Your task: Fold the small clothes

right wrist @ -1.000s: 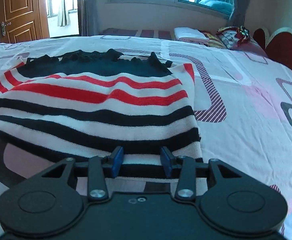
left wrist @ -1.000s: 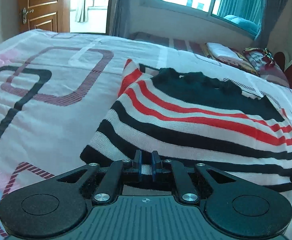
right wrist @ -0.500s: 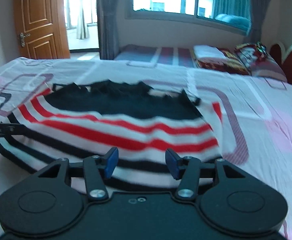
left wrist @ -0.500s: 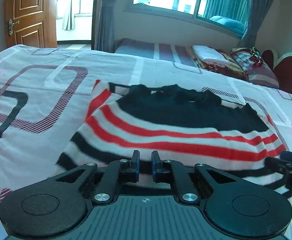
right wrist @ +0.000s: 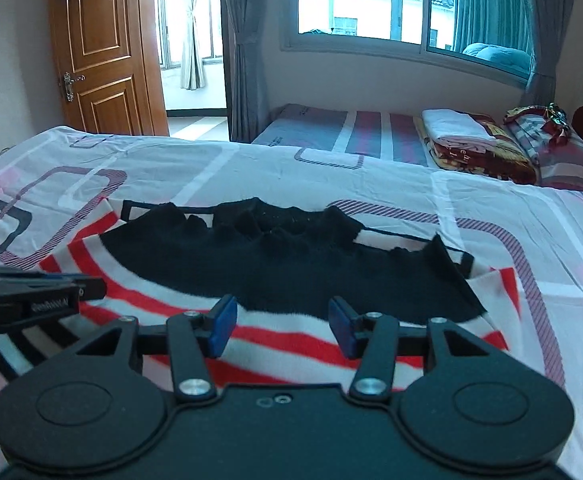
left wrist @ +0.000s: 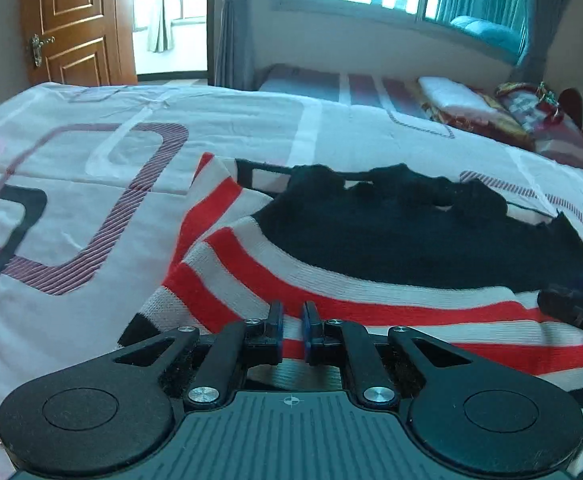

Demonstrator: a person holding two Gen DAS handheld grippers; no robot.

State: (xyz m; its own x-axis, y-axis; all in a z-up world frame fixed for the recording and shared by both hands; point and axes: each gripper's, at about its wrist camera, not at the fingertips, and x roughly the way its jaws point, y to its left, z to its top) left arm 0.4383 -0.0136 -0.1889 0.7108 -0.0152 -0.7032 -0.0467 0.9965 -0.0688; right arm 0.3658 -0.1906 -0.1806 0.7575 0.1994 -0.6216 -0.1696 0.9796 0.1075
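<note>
The near hem of the red, white and black striped knit garment (left wrist: 371, 272) is hidden under both gripper bodies, so how far it is folded cannot be made out. It lies on the white bedsheet with purple and black rounded-square outlines (left wrist: 103, 184), its black upper panel toward the window.

The left gripper (left wrist: 291, 330) sits low and level over the garment's near left part. Its blue-padded fingers (left wrist: 276, 326) are almost together; striped knit shows in the slit between them, and they seem to pinch it, though contact is hard to confirm.

The right gripper (right wrist: 282, 326) is level over the near middle, its fingers (right wrist: 221, 324) wide apart with nothing between them.

In the right wrist view the left gripper enters from the left edge; its side bears small mirrored writing, unreadable.

A folded dark-red printed blanket (right wrist: 479, 154) on the far bed shows letters too small to read.
</note>
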